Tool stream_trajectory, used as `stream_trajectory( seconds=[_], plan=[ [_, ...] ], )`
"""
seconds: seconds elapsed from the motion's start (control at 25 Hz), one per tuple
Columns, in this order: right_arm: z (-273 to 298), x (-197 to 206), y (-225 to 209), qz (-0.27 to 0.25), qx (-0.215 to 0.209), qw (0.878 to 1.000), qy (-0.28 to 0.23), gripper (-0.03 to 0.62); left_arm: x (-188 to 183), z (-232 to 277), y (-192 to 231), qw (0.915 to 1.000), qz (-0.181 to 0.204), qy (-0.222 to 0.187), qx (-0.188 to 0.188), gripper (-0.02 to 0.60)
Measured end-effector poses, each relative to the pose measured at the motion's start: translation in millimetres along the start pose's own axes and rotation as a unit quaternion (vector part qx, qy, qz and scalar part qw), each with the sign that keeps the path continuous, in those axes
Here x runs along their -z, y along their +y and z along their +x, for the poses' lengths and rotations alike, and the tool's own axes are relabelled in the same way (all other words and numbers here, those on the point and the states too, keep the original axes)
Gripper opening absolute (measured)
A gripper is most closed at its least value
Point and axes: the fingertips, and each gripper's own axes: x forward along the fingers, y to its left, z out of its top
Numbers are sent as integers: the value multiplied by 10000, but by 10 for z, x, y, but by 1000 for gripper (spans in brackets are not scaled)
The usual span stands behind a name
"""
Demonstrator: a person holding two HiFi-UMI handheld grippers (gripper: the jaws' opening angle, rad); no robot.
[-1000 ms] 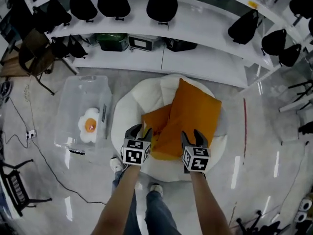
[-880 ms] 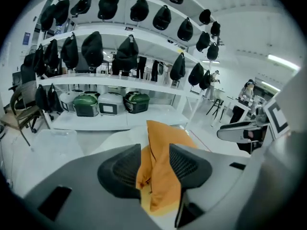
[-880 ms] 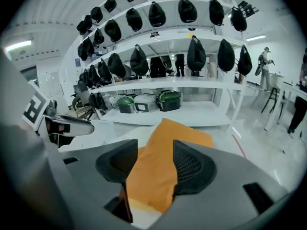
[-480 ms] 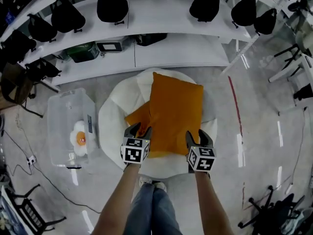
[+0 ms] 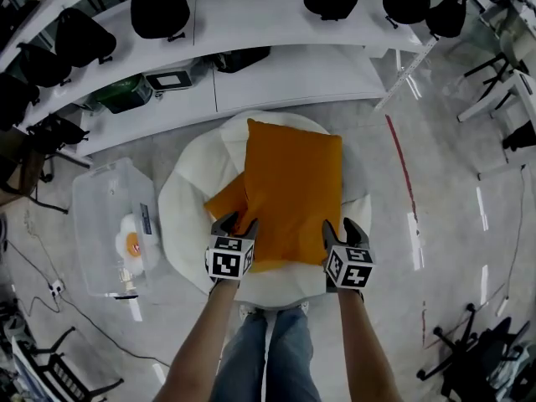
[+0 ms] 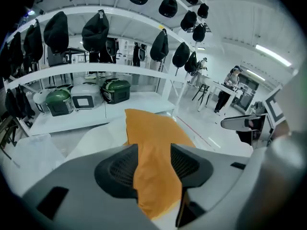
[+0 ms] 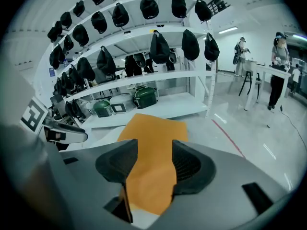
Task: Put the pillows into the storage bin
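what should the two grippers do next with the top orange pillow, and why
Probably close both grippers on the top orange pillow. The left gripper and right gripper sit at its near edge with orange fabric between their jaws; the left's have just been opening, so neither seems clamped yet. The storage bin waits on the person's left.

We have stepped round the round white floor cushion (image 5: 188, 224), so the large orange rectangular pillow (image 5: 293, 182), which slanted off to the right, now runs straight away from us. The clear plastic storage bin (image 5: 99, 193) has slid toward the left edge of the head view. Our left gripper (image 5: 234, 223) and right gripper (image 5: 341, 226) have spread wider and come down to that pillow's two near corners. The left gripper's jaws have just been opening, with orange fabric between them.
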Motion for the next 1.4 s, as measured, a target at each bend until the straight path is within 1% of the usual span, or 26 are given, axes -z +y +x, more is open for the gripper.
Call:
stream_trajectory(
  seconds=[0.24, 0.48, 0.6, 0.64, 0.72, 0.8, 0.92, 1.04, 1.12, 1.24, 1.32, 1.4],
  plan=[
    [454, 179, -361, 1, -238, 9995, 230, 219, 146, 475, -4, 9996, -155, 147, -170, 221],
    [1022, 585, -634, 220, -641, 9954, 678, 226, 358, 986, 51, 9987, -252, 325, -297, 242],
    [1297, 784, -749, 411, -779, 9923, 869, 273, 480, 1241, 70, 9981, -319, 434, -305, 263],
    [1378, 864, -802, 503, -804, 9910, 941, 301, 522, 1313, 74, 9979, -340, 465, -307, 268],
    [1518, 1033, -916, 793, -832, 9877, 1063, 353, 589, 1403, 95, 9976, -397, 469, -325, 272],
    [1637, 1180, -1016, 1108, -855, 9833, 1160, 385, 629, 1455, 128, 9974, -475, 412, -350, 273],
    [1821, 1383, -1042, 1348, -1038, 9761, 1352, 408, 706, 1559, 163, 9974, -502, 355, -378, 272],
    [1981, 1486, -957, 1507, -1267, 9699, 1433, 405, 754, 1674, 164, 9976, -554, 286, -293, 267],
    [2032, 1501, -907, 1473, -1316, 9695, 1451, 375, 773, 1737, 141, 9979, -541, 304, -193, 243],
    [1994, 1477, -880, 1275, -1230, 9740, 1415, 273, 766, 1729, 78, 9985, -403, 339, -136, 182],
    [1921, 1425, -879, 1132, -1091, 9783, 1346, 202, 717, 1661, 26, 9991, -316, 264, -109, 128],
    [1818, 1358, -870, 1065, -964, 9816, 1256, 129, 647, 1569, -45, 9994, -316, 143, -11, 79]
  ],
)
